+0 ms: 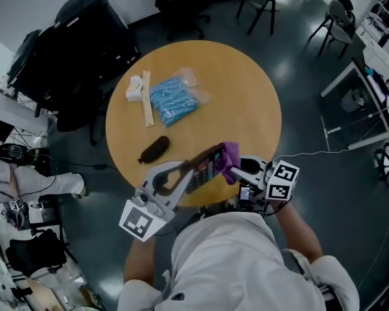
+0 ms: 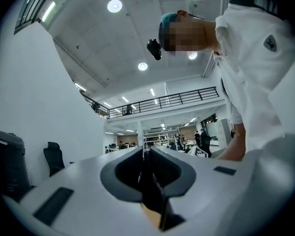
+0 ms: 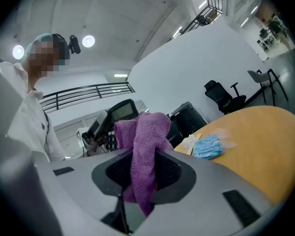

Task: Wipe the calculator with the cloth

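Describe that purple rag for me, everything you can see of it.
The purple cloth looks like soft, fuzzy towelling, bunched up rather than spread out. The right tongs clamp it around its middle: a folded wad bulges above them and a thin tail hangs below. It is held in the air over the near edge of the round table. Its wad appears to rest against the upper end of the calculator, which the left tongs grip.
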